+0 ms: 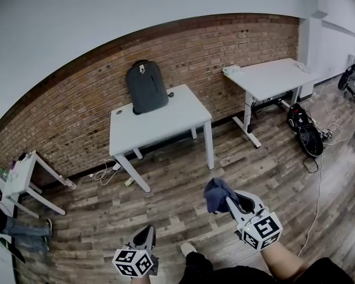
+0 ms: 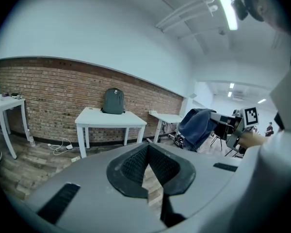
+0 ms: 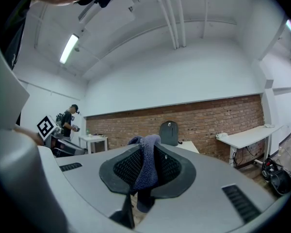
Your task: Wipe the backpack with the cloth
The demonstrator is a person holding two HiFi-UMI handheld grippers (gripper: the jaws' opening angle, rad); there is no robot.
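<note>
**Cloth gripped, backpack out of reach**

At the bottom edge of the head view, the left gripper (image 1: 146, 234) sits left of centre. Its own view shows the left gripper (image 2: 148, 150) with its jaws brought together at the tips and nothing between them.

The right gripper (image 1: 230, 202) lies at lower right of the head view. It is clamped on a crumpled dark blue cloth (image 1: 217, 193), which bunches up and to the left of the jaw tips. In the right gripper's view, the cloth (image 3: 145, 163) is pinched between the two black pads and hangs down through them.

The dark grey fabric backpack (image 1: 147, 87) is in the upper middle of the head view, well apart from both grippers. It stands upright at the back edge of a white rectangular table (image 1: 165, 122) and leans against the red brick wall (image 1: 71, 114). Brown wood-plank floor (image 1: 171, 200) fills the space between the table and the grippers. The backpack (image 2: 113, 102) also shows left of centre in the left gripper's view, and near centre in the right gripper's view (image 3: 169, 132).
</note>
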